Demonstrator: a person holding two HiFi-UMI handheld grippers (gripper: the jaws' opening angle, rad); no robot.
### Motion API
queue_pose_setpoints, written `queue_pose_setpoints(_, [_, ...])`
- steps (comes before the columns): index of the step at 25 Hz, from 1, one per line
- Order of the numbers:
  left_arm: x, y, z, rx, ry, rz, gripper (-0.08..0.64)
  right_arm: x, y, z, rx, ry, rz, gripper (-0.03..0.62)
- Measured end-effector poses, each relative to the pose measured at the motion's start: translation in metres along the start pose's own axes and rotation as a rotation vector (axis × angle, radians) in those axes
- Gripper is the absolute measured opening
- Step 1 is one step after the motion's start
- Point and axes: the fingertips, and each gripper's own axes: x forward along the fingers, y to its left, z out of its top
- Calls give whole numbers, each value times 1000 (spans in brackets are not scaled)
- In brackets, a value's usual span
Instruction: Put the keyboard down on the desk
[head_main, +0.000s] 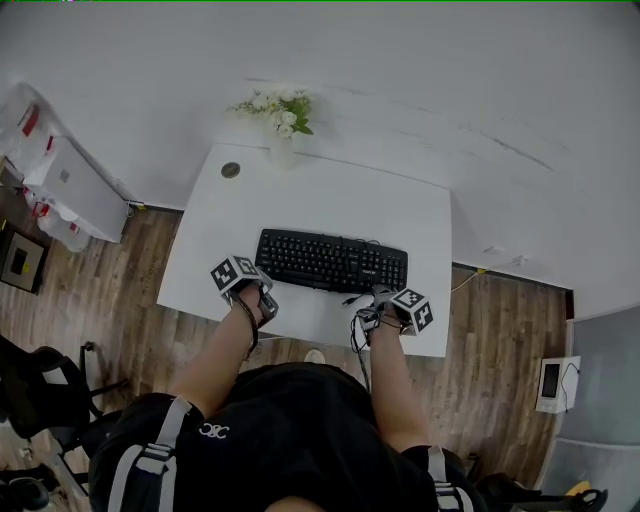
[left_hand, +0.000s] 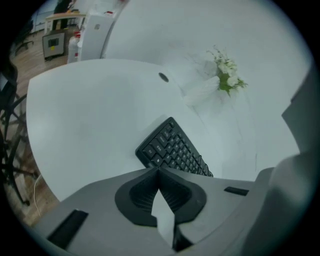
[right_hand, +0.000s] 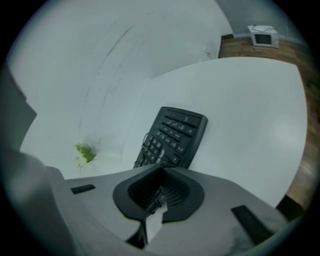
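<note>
The flat black plastic keyboard lies on the white table, just ahead of both tools, its long side running across. The left tool and the right tool are closed tight, and neither one is holding it.

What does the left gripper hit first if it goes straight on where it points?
Most likely the keyboard: its left end lies on the desk right past the shut tips of the left gripper. Depth is unclear, so it might touch bare desk just short of it.
</note>
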Motion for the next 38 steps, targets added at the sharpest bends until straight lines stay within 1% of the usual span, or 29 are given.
queue_pose_setpoints(2, [-11,-12,10,133,-66,-32,0,-8,20,-1,-139,-30,60,-3])
queue_pose_setpoints(4, [-27,-28,21,311,-156,-48,0,-19,42,-2,-344,-90,98,-2])
queue_pose_setpoints(6, [-44,-48,30,495,-255,-59,0,-30,66,-2,-560,-166,116,-2])
queue_pose_setpoints(8, [-61,-71,34,652,-342,-89,0,-43,89,-2,-727,-241,134,-3])
queue_pose_setpoints(11, [-88,-112,30,834,-459,-164,0,-68,134,-5,-989,-394,159,-2])
queue_pose_setpoints(13, [-111,-142,30,933,-548,-195,0,-92,177,-10,-1154,-516,205,-3])
queue_pose_setpoints(15, [-138,-174,33,1017,-641,-223,0,-119,221,-15,-1256,-628,274,-2])
queue_pose_setpoints(18, [-181,-217,39,1092,-768,-283,0,-157,272,-18,-1334,-771,352,-3])
queue_pose_setpoints(21, [-217,-245,43,1142,-864,-326,0,-185,303,-18,-1363,-844,405,-3])
queue_pose_setpoints(23, [-233,-255,43,1149,-886,-351,0,-201,314,-17,-1359,-885,427,-3])
queue_pose_setpoints(25, [-240,-257,41,1145,-885,-368,0,-211,316,-19,-1367,-919,416,-2])
queue_pose_setpoints(28, [-241,-256,36,1144,-866,-390,0,-210,312,-25,-1379,-901,398,-3])
queue_pose_setpoints(31, [-243,-258,30,1131,-846,-423,0,-204,308,-27,-1356,-858,405,-3])
queue_pose_setpoints(35, [-245,-258,31,1143,-882,-400,0,-202,305,-24,-1339,-850,386,-3])
queue_pose_setpoints(38, [-247,-254,31,1113,-888,-403,0,-204,299,-23,-1333,-849,370,-3])
